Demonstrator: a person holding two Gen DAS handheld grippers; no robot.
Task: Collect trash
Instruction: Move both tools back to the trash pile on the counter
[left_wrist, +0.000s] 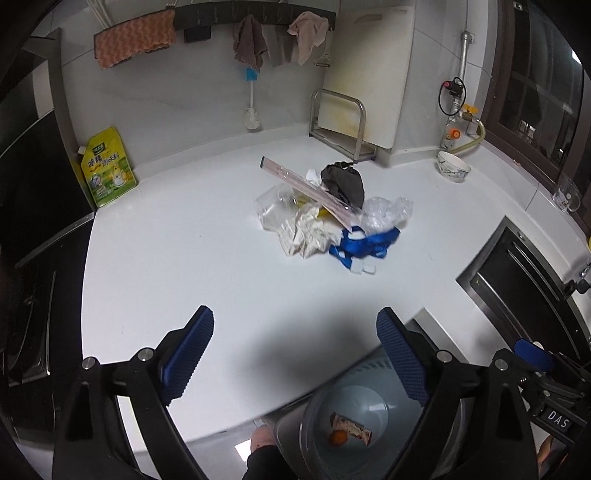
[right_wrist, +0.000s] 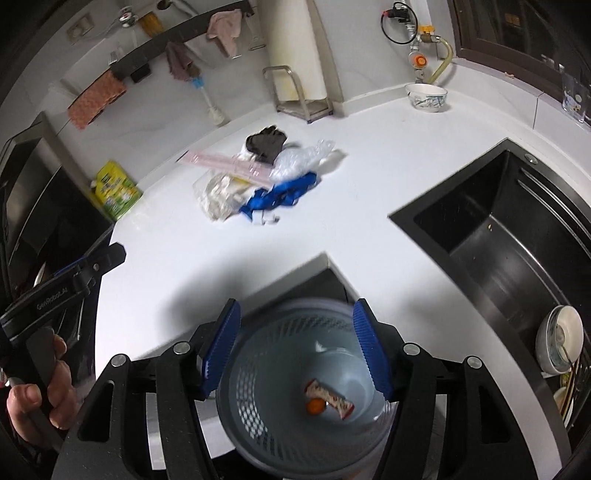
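A pile of trash (left_wrist: 325, 214) lies mid-counter: clear plastic bags, a crumpled beige paper, a dark rag, a pink strip and a blue strap; it also shows in the right wrist view (right_wrist: 258, 177). A grey mesh waste bin (right_wrist: 295, 387) stands below the counter edge, holding a red-white wrapper (right_wrist: 328, 398) and an orange piece (right_wrist: 316, 406). My right gripper (right_wrist: 295, 347) is open and empty directly above the bin. My left gripper (left_wrist: 295, 354) is open and empty over the counter's front edge, well short of the pile; the bin (left_wrist: 354, 424) shows below it.
A black sink (right_wrist: 498, 229) with bowls is to the right. A yellow-green refill pouch (left_wrist: 107, 166) stands at the back left, a white bowl (left_wrist: 453, 166) and a cutting-board rack (left_wrist: 340, 122) at the back. Cloths hang on the wall.
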